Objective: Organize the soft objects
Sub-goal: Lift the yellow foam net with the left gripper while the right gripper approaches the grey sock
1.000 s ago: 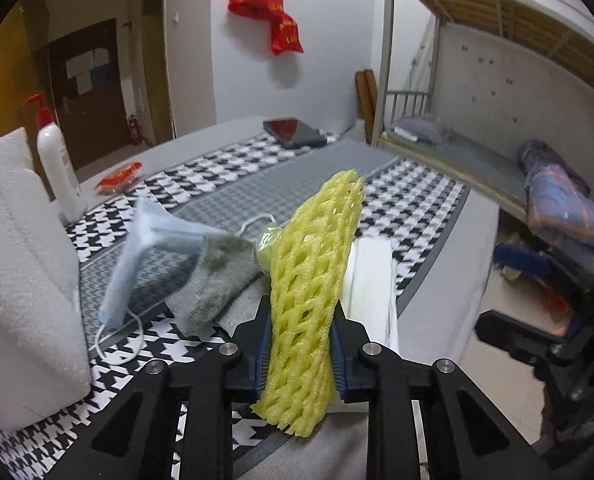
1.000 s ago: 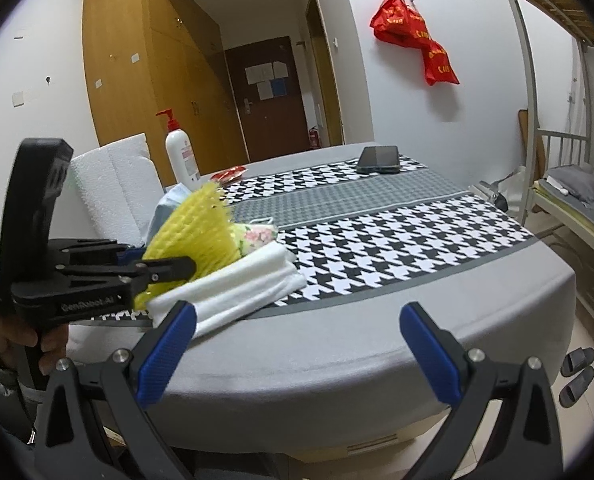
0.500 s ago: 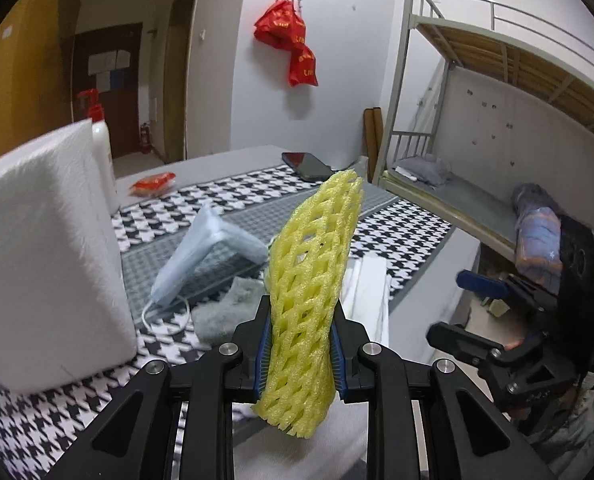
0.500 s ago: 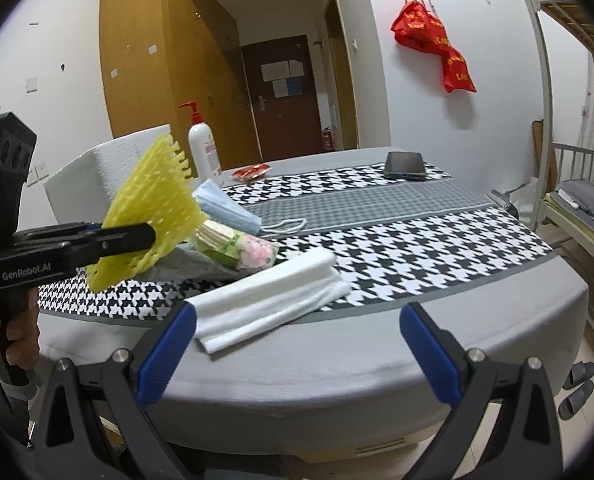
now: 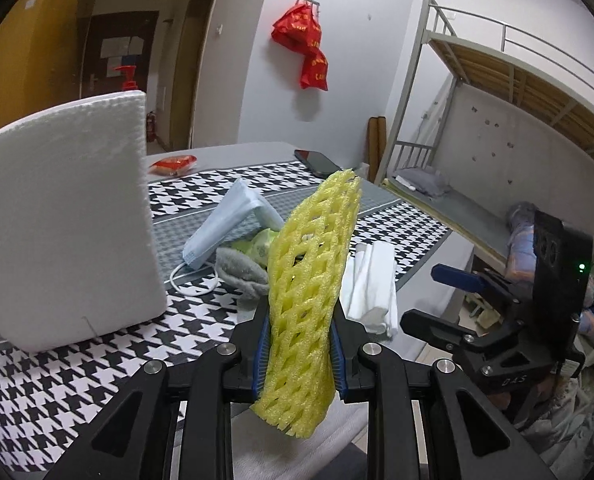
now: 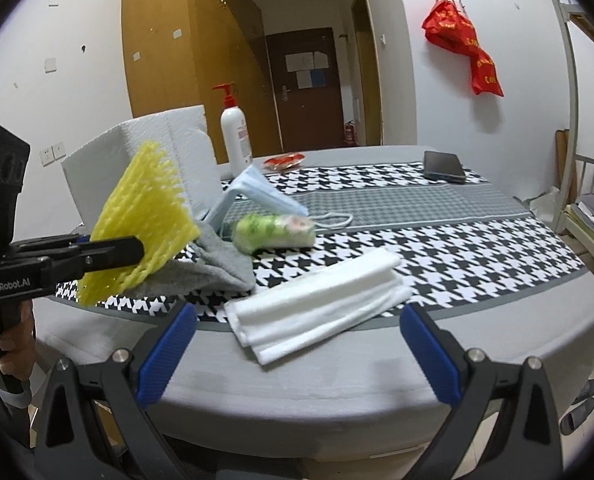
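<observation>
My left gripper [image 5: 299,344] is shut on a yellow foam net sleeve [image 5: 311,276], held upright above the table's near edge; from the right wrist view the same yellow foam net sleeve [image 6: 143,220] sticks up from the left gripper [image 6: 137,250] at the left. On the houndstooth cloth lie a blue face mask [image 5: 225,224], a grey sock [image 5: 243,274], a green and pink soft packet [image 6: 275,230] and a folded white cloth [image 6: 317,306]. My right gripper [image 6: 295,344] stands open in front of the table edge, below the white cloth, holding nothing.
A big white foam block [image 5: 65,216] stands at the left of the table [image 6: 337,384]. Behind it are a pump bottle [image 6: 235,136], a red snack packet [image 6: 283,160] and a phone [image 6: 443,166]. A bunk bed [image 5: 497,128] is on the right, slippers [image 6: 577,408] on the floor.
The left gripper has carried the yellow net leftward toward the foam block, which now looms larger. The right gripper has swung left, bringing the white cloth to the middle of its view.
</observation>
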`<state>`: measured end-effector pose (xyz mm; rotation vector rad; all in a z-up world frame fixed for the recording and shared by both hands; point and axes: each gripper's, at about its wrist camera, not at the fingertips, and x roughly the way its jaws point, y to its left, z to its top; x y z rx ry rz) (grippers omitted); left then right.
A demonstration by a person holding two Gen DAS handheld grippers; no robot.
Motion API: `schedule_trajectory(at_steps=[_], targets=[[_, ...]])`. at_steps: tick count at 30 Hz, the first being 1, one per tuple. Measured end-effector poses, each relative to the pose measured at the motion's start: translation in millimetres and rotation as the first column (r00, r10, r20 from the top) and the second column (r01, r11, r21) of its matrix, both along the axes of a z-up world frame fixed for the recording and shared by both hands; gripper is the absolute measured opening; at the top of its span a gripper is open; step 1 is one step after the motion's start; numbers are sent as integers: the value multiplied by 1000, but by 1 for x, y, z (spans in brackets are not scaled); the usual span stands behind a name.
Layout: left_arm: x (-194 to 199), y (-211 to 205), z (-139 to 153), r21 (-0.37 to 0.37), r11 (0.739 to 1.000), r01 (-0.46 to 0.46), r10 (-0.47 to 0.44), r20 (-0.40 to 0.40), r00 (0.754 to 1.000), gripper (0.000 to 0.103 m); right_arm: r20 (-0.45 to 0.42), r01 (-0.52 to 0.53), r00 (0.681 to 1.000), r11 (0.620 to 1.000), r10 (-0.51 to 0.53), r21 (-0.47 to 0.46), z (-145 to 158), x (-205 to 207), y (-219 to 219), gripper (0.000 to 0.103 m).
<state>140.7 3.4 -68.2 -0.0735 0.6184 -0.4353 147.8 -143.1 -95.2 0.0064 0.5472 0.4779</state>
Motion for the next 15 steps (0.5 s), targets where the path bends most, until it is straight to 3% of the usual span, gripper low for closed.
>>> schedule_trajectory(at_steps=[9, 15], targets=[[-3, 5, -4, 17, 999, -27, 28, -16, 999, 58, 1, -16, 1000, 1000, 16, -9, -1, -1, 11, 103], [-2, -3, -3, 18, 1000, -9, 9, -7, 1000, 61, -6, -16, 1000, 1000, 16, -10, -2, 1, 11, 103]])
